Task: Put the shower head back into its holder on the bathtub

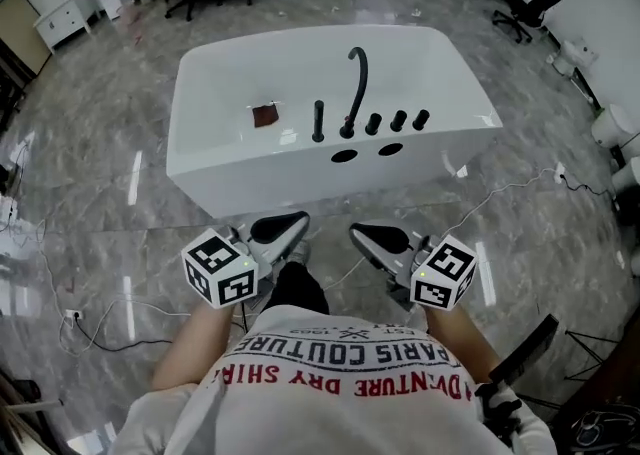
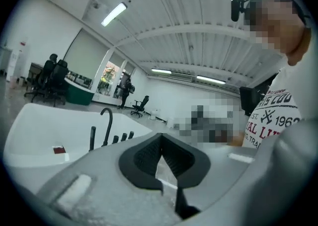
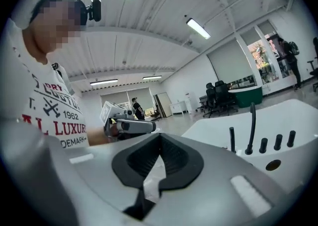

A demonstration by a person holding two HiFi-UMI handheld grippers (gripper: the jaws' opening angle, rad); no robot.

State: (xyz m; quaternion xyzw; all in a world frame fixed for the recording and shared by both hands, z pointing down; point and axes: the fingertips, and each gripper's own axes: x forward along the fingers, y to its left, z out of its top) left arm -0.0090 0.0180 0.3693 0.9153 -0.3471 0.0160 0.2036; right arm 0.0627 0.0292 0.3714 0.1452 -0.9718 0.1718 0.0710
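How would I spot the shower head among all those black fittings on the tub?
Look at the white bathtub; a row of black fittings stands on its near rim. The shower head is the leftmost, just left of the tall spout. It is a slim, straight upright stick, unlike the arched spout and the three stubby knobs to the right.

The slim black shower head (image 1: 318, 121) stands upright in its holder (image 1: 318, 138) on the near rim of the white bathtub (image 1: 230, 158). It is just left of the tall curved black spout (image 1: 355, 83), not touching it.
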